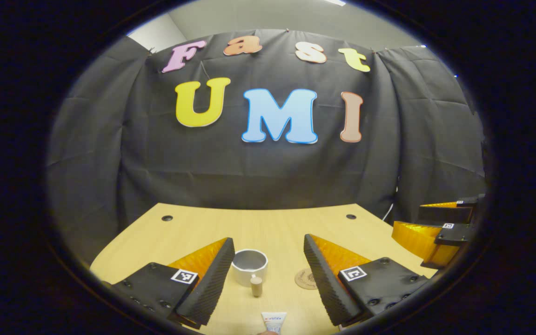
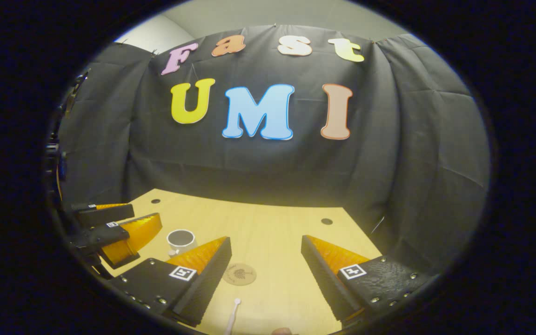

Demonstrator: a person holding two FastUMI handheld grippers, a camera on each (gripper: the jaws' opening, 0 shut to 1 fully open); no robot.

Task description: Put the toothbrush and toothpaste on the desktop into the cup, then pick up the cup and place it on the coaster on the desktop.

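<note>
Both orange-and-black grippers, left gripper (image 1: pixel 268 274) and right gripper (image 2: pixel 265 274), are held released above the light wooden desktop (image 1: pixel 272 223). The white round ceramic cup (image 1: pixel 249 266) is seen beside the round brown cork coaster (image 1: pixel 306 279).

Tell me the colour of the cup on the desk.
White outside, grey inside; the cup shows best in the left gripper view.

Bare wood runs from the cup (image 1: pixel 249 266) and coaster (image 1: pixel 306 279) to the table's (image 1: pixel 268 223) far edge. Toward the near edge the toothpaste (image 1: pixel 273 322) and toothbrush (image 2: pixel 232 316) lie in the way, with open lanes between.
</note>
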